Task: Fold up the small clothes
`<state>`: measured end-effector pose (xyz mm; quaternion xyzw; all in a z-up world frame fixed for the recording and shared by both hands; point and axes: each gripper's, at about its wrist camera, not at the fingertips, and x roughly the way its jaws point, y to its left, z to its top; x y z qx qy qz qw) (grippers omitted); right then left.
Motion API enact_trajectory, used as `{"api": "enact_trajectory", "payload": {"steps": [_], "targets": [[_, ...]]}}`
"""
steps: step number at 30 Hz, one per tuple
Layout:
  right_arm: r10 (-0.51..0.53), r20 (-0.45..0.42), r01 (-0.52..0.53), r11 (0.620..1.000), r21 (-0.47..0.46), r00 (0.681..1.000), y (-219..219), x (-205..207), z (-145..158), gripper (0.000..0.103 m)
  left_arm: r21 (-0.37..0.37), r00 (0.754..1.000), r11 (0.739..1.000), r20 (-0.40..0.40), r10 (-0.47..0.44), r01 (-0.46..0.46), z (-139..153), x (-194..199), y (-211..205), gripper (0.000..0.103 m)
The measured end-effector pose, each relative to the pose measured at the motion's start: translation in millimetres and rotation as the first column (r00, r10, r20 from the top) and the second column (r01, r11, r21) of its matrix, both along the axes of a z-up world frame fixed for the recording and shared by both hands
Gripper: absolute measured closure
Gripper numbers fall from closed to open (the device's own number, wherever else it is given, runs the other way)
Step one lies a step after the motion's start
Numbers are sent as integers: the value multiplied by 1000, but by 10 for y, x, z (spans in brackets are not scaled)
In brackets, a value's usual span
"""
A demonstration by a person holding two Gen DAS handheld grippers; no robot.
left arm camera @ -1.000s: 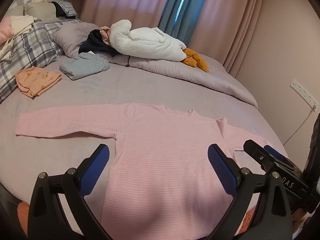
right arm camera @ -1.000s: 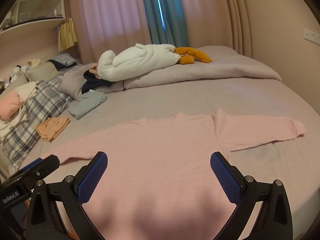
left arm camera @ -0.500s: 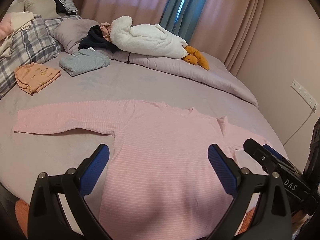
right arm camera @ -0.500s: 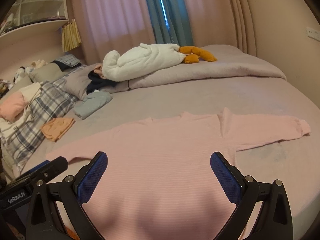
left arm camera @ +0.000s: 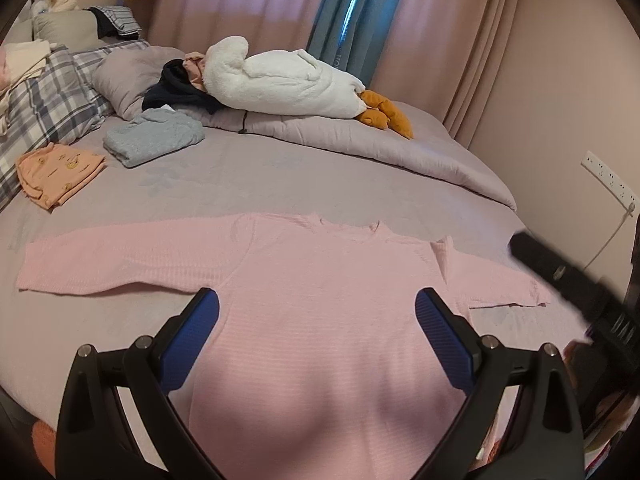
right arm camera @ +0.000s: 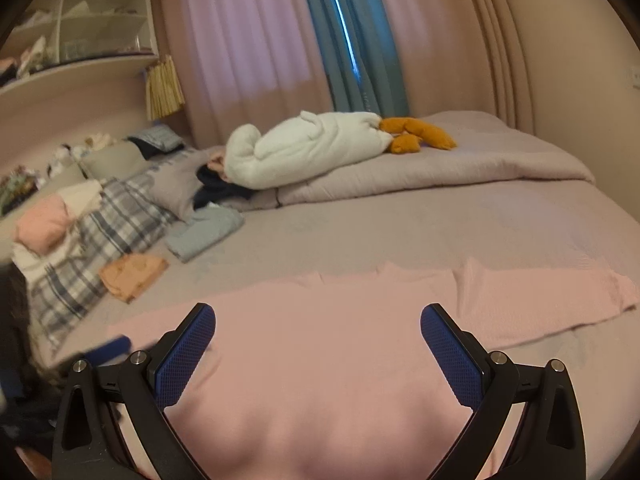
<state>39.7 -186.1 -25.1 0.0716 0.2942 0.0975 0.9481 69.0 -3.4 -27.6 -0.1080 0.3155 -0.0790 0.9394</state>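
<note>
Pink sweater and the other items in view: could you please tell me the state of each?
Pink sweater: spread flat, sleeves out, unfolded.
Grey garment: folded.
Orange garment: folded.
Left gripper: open, empty.
Right gripper: open, empty.
Curtains: drawn.

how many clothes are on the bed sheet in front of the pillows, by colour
pink: 1, the top spread flat
grey-blue: 1, folded
orange: 1, folded
total: 3
The dark heap under the white plush is not counted; I cannot tell what it is.
</note>
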Motion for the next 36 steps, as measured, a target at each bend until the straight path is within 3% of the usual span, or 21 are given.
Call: {"api": "enact_trajectory", "payload": {"steps": [10,16,19,25,28,34,36], "targets": [[-75,2,75,995,64,997,-634,416,173,1,13,998,999,-46,-46,47,-116,303,-311,10],[-252,-56,257,960,111,966,-1333,620,11,20,29,990,998,-130,-54,58,-409,522,-526,20],[-362,-104,371,923,97,927,-1725,630,-152,28,27,986,998,-158,-60,65,-523,608,-603,22],[-516,-209,543,833,103,831,-2372,577,-475,33,33,979,997,-194,-63,71,-670,752,-733,25],[-588,-258,626,774,97,767,-2664,528,-648,35,34,973,996,-218,-74,83,-742,814,-783,27],[-690,-370,770,626,126,622,-3267,365,-1096,52,35,963,993,-252,-98,110,-860,940,-874,36],[-699,-389,790,593,156,601,-3375,319,-1130,54,26,961,993,-258,-102,112,-880,956,-886,36]]}}
